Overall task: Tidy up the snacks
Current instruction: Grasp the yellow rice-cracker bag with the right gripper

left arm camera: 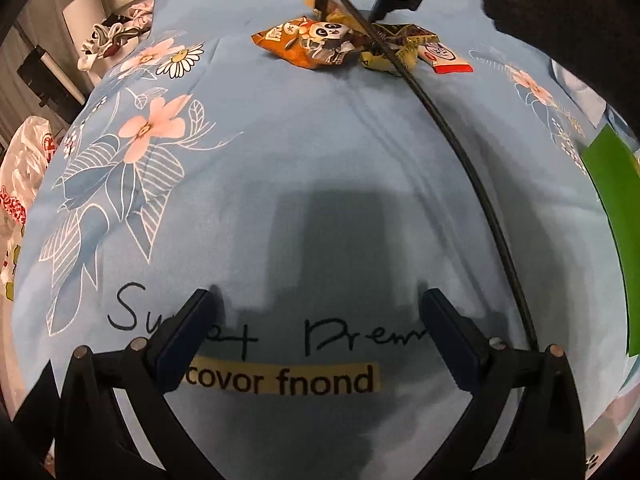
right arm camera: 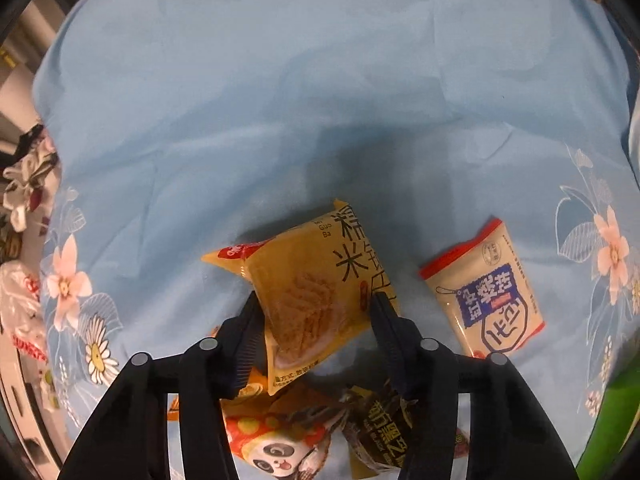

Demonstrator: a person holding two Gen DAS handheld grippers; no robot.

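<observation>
1. Left wrist view: the left gripper (left arm camera: 316, 336) hangs wide open and empty over the blue floral sheet (left arm camera: 320, 152), above the print "covor fnond" (left arm camera: 280, 380). Far beyond that print lies a panda snack bag (left arm camera: 312, 40), with the right gripper (left arm camera: 348, 4) over it.
2. Right wrist view: the right gripper (right arm camera: 316, 320) is clamped on a yellow rice-cracker packet (right arm camera: 316, 292) marked "Mi Guo Ba". Right of that packet lies a red-edged packet (right arm camera: 488, 292).

Dim overhead light, soft shadows, fisheye warping

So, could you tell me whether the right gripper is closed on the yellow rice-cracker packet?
Shut on it: the right gripper has both pads pressing the yellow rice-cracker packet's sides.
</observation>
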